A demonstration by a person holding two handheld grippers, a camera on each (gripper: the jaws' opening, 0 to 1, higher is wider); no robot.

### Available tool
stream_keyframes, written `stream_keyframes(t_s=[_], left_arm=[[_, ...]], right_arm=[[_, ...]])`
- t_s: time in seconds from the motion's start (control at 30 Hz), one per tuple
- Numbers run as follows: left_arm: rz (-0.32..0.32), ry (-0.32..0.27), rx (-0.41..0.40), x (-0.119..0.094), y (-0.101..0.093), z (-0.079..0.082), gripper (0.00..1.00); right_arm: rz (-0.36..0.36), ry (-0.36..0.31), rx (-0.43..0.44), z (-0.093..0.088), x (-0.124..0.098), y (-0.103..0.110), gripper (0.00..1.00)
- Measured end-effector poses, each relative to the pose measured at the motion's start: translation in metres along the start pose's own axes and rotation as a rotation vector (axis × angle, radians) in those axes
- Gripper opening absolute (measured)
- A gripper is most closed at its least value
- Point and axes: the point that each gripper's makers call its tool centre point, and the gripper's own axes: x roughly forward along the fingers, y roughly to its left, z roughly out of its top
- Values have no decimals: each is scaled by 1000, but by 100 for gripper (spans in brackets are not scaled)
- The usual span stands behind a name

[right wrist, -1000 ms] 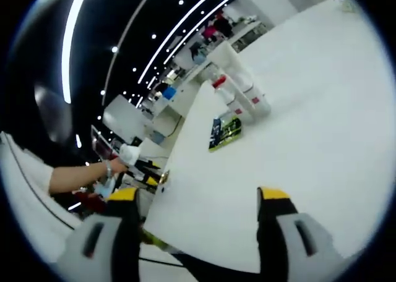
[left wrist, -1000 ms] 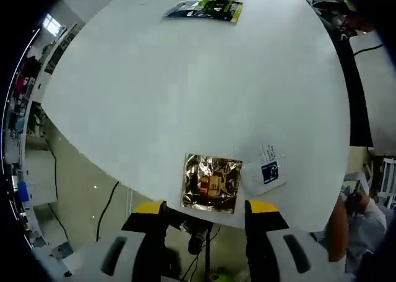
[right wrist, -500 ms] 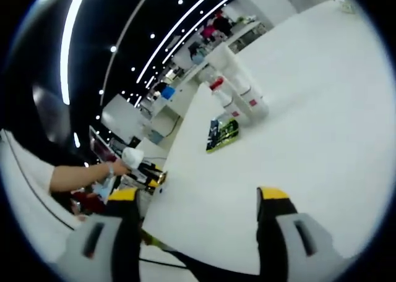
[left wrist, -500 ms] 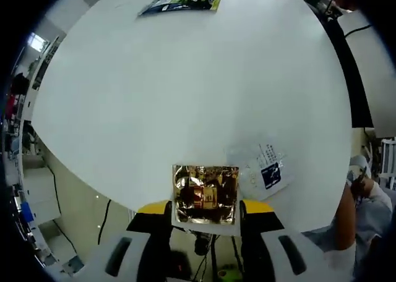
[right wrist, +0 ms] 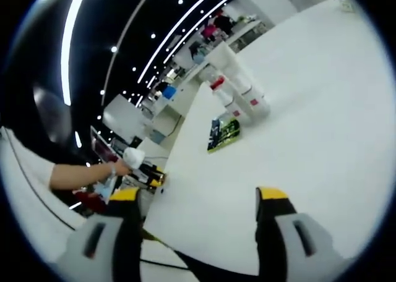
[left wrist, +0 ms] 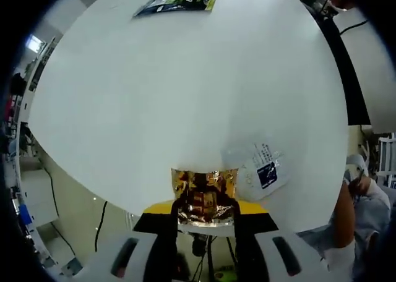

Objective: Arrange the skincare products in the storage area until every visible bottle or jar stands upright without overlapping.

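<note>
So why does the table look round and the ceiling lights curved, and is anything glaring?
Fisheye lenses: in the left gripper view the white table bulges and the gold foil sachet glints; in the right gripper view the ceiling light strips bow into arcs.

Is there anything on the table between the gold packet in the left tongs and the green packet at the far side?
Nothing visible. The gold foil packet sits between the left tongs at the near table edge, and bare white table runs to the green packet. The white sachet lies off to one side.
</note>
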Motion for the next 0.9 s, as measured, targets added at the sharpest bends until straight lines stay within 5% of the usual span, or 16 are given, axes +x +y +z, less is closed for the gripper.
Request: stream_keyframes(t_s=[0.07, 0.13, 0.57, 0.77, 0.9], left_arm=[[-3, -6, -9, 0, -2, 0, 31], [-31, -48, -57, 1, -9, 5, 4], [19, -124, -231, -10, -17, 9, 2], [47, -227, -269, -44, -33, 39, 2], [-15, -357, -326, -73, -57, 70, 2]], right_arm=[[4, 5, -9, -2, 0, 2, 72], [6, 4, -7, -2, -1, 2, 72], [20, -7, -5, -2, -3, 6, 70], [39, 9, -9, -6, 0, 9, 68], [63, 18, -25, -3, 2, 14, 65]])
